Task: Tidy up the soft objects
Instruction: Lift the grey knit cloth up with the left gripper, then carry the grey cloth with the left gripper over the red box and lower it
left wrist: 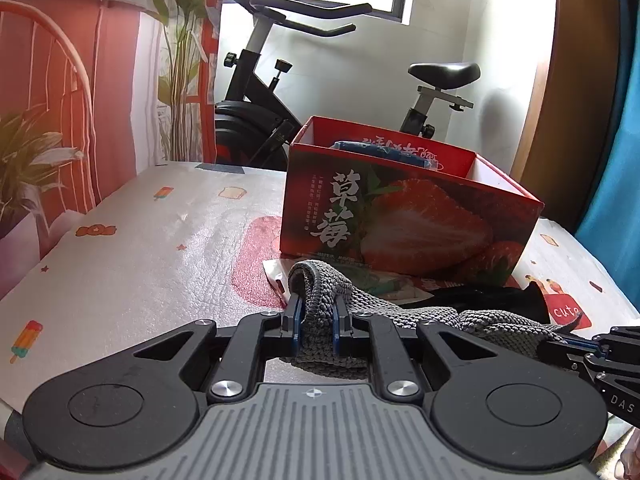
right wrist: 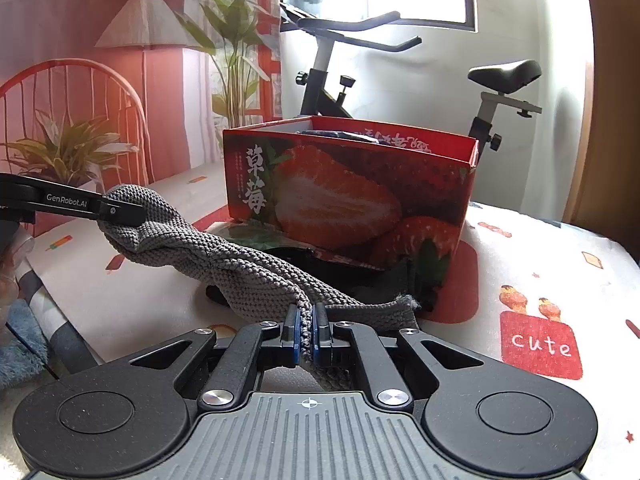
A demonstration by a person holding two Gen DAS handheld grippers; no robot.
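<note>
while the red strawberry box (left wrist: 404, 216) sat open-topped on the bench (left wrist: 152, 248) ahead of you, both of your grippers were clenched on the same grey knitted cloth (right wrist: 240, 268). your left gripper (left wrist: 317, 320) had a thick folded end of the cloth bunched between its blue pads, the fold humping up over the fingertips and a flap hanging down behind them. your right gripper (right wrist: 306, 330) pinched a thin edge at the other end, its pads almost touching with only the knit rim between them. the cloth stretched between the two as a twisted, sagging band, lifted off the bench in front of the box. in the right wrist view your left gripper came in from the left edge, closed on the rounded end of the cloth. beneath the cloth and against the foot of the box lay a black fabric item (right wrist: 360, 276), and in the left wrist view a small packet (left wrist: 280, 276) lay flat just beside the box's near corner. inside the box a blue item (left wrist: 380, 150) showed above the rim, though you could not tell what it was. the bench wore a pale cover printed with ice lollies and a red "cute" patch (right wrist: 540, 344). an exercise bike (left wrist: 272, 80) stood behind the box under the window.
</note>
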